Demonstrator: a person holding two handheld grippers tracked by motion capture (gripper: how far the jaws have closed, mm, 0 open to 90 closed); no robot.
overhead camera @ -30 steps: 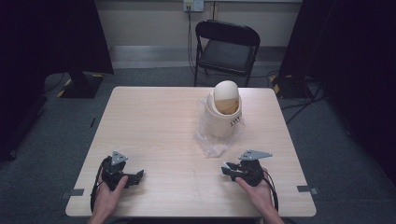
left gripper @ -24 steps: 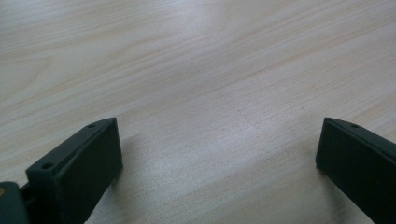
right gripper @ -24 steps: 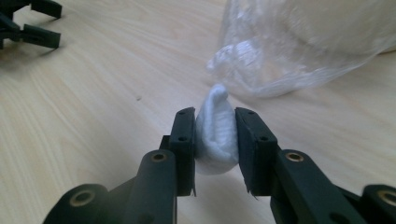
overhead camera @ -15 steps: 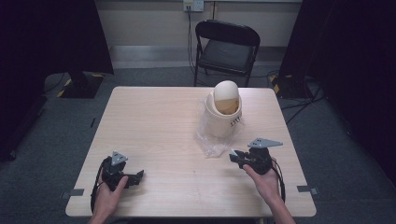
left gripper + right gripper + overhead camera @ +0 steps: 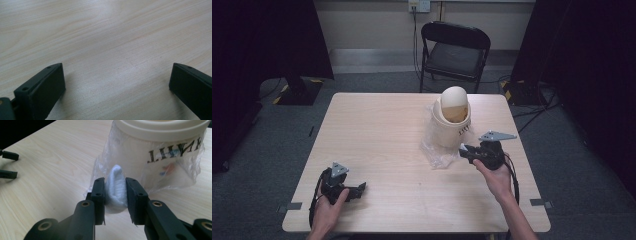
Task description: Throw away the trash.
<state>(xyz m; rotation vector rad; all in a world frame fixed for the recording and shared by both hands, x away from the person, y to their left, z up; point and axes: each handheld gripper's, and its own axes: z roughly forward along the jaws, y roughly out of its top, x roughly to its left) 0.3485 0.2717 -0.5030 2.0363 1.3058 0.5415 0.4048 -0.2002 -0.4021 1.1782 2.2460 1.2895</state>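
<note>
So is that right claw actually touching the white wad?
Touching. In the right gripper view, the right gripper has both jaws pressed against the white wad, with no gap on either side.

Cut off by the top edge in the right gripper view: cream plastic swing-lid bin (image 5: 160, 150), printed lettering partly veiled by clear plastic bag (image 5: 120, 162).

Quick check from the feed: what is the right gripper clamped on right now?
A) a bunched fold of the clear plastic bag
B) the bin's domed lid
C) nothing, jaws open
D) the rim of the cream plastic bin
A: in the right gripper view, the right gripper pinches a bunched fold of the clear plastic bag between nearly closed jaws, just short of the cream plastic bin.
</note>
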